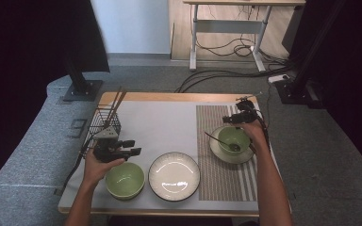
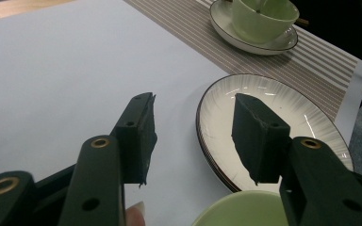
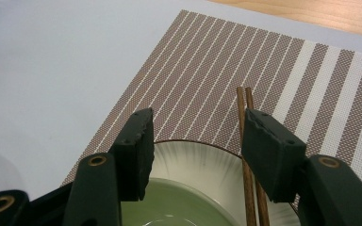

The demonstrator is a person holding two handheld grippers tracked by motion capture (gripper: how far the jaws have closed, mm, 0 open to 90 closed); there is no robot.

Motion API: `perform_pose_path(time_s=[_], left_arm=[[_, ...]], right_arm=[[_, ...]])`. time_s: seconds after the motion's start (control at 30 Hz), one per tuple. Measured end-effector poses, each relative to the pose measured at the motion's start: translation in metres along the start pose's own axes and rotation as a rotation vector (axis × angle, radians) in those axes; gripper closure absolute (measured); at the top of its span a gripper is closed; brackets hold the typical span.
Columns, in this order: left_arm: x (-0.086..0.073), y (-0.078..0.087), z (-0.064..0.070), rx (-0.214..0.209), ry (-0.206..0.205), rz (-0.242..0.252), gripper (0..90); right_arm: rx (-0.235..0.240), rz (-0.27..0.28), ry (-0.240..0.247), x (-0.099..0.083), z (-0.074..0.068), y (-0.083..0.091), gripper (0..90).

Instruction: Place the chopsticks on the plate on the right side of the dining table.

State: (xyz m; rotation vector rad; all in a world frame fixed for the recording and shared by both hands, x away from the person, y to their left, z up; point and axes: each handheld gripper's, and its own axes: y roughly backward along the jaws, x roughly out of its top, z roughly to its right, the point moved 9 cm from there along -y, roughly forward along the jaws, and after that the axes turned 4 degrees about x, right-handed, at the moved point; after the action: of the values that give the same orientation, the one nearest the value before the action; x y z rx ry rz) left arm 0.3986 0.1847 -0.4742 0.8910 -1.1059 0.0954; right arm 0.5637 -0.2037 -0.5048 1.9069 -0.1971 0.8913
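My left gripper (image 1: pixel 133 147) hovers open at the table's left, just above a green bowl (image 1: pixel 125 179). In the left gripper view its open jaws (image 2: pixel 193 106) frame the edge of a white ribbed plate (image 2: pixel 273 117), with the green bowl's rim (image 2: pixel 235 212) below. My right gripper (image 1: pixel 228 119) stands open over the far side of a second green bowl (image 1: pixel 233 139) on a saucer (image 1: pixel 217 151). In the right gripper view (image 3: pixel 198 117) a pair of brown chopsticks (image 3: pixel 242 101) lies across the saucer's rim (image 3: pixel 193 155), right against the right jaw's inner face. Nothing is gripped.
A black wire basket (image 1: pixel 104 123) with upright chopsticks stands at the table's left edge behind my left hand. A brown striped placemat (image 1: pixel 224 179) lies under the saucer. A dark utensil (image 1: pixel 217 139) rests in the right bowl. The white plate (image 1: pixel 174 175) sits front centre.
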Motion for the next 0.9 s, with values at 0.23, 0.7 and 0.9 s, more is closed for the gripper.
perform_pose_path(time_s=[0.23,0.7,0.9], left_arm=[[-0.0010,-0.0011,0.0010,-0.002,-0.003,-0.006,49.6],[-0.0012,-0.0017,0.0012,-0.003,-0.002,-0.006,49.7],[-0.0015,-0.0022,0.0011,-0.001,-0.002,-0.008,49.6]], right_arm=[[-0.007,-0.007,0.009,0.0055,0.0008,0.0010,44.2],[0.000,-0.017,-0.001,0.0053,0.0035,-0.0059,44.2],[0.001,-0.032,0.000,0.0068,0.0052,-0.0083,44.1]])
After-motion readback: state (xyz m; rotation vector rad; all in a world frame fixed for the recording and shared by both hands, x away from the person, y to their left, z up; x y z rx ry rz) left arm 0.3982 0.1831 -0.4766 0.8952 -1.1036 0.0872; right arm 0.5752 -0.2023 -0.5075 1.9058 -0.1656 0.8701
